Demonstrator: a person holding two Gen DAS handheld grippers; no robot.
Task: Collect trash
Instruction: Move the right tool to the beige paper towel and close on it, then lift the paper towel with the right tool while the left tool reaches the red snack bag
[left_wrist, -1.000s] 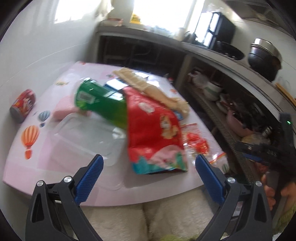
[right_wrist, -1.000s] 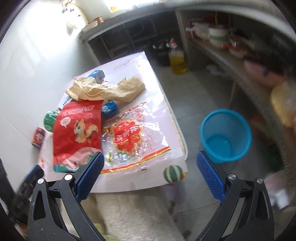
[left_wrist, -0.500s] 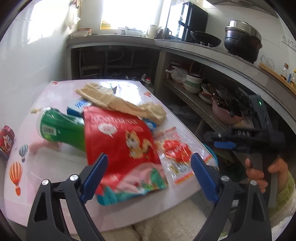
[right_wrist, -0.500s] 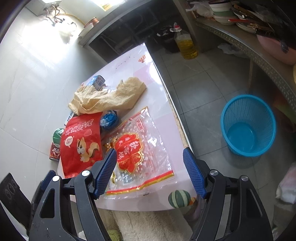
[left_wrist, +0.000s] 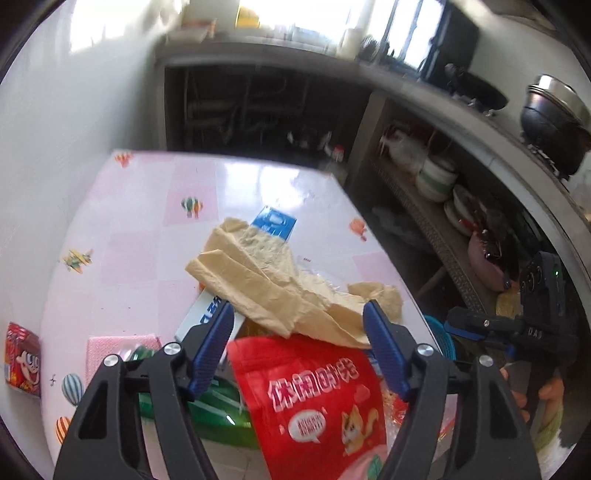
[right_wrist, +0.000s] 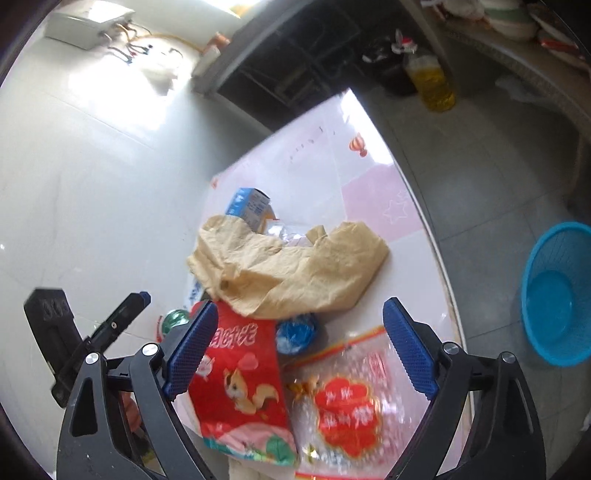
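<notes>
Red snack bag (left_wrist: 314, 402) sits right under your left gripper (left_wrist: 299, 332), jaws wide and empty, probably lined up to grab it. Right gripper (right_wrist: 299, 343) gapes empty too, above the table (right_wrist: 369, 184); bin (right_wrist: 557, 291) waits on the floor.

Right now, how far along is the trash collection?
Done: nothing visible; the blue basket on the floor looks empty. In hand: nothing; the left gripper and right gripper are both open above the pile. Left: the red snack bag, tan paper bag, clear red-printed wrapper, green packet and blue carton all lie on the table.
</notes>
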